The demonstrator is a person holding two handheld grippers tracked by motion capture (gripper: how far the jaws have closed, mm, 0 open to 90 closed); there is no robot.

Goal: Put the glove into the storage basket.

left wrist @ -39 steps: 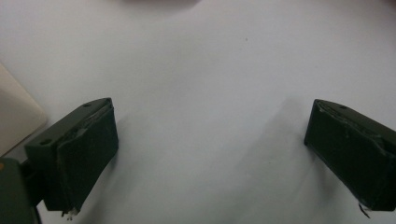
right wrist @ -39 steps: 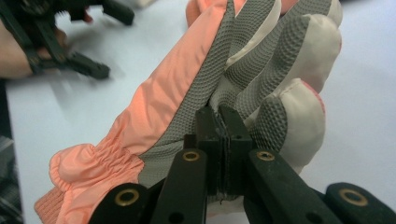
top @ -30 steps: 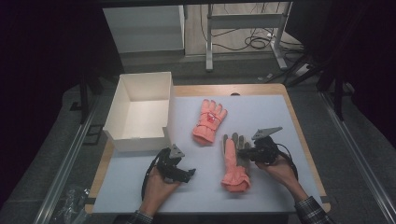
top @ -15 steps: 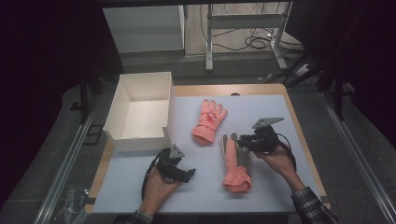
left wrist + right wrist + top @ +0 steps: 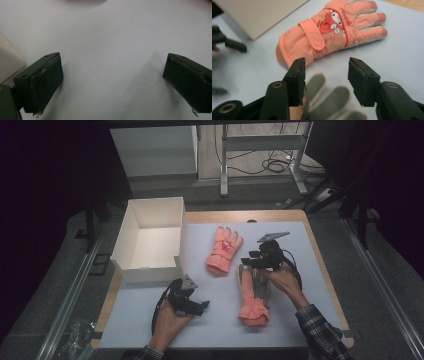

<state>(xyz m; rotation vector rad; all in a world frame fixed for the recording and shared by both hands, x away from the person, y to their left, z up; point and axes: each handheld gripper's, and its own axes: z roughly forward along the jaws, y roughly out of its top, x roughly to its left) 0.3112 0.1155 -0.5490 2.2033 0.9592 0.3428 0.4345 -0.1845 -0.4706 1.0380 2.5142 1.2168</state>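
White mat (image 5: 300,250) on wooden table (image 5: 320,255); dark room.

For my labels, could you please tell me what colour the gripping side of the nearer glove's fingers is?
Grey, on the nearer glove; best seen in the right gripper view.

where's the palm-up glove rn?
High view: the palm-up glove lies right of centre on the white mat, under the right gripper, just near-right of the other glove.
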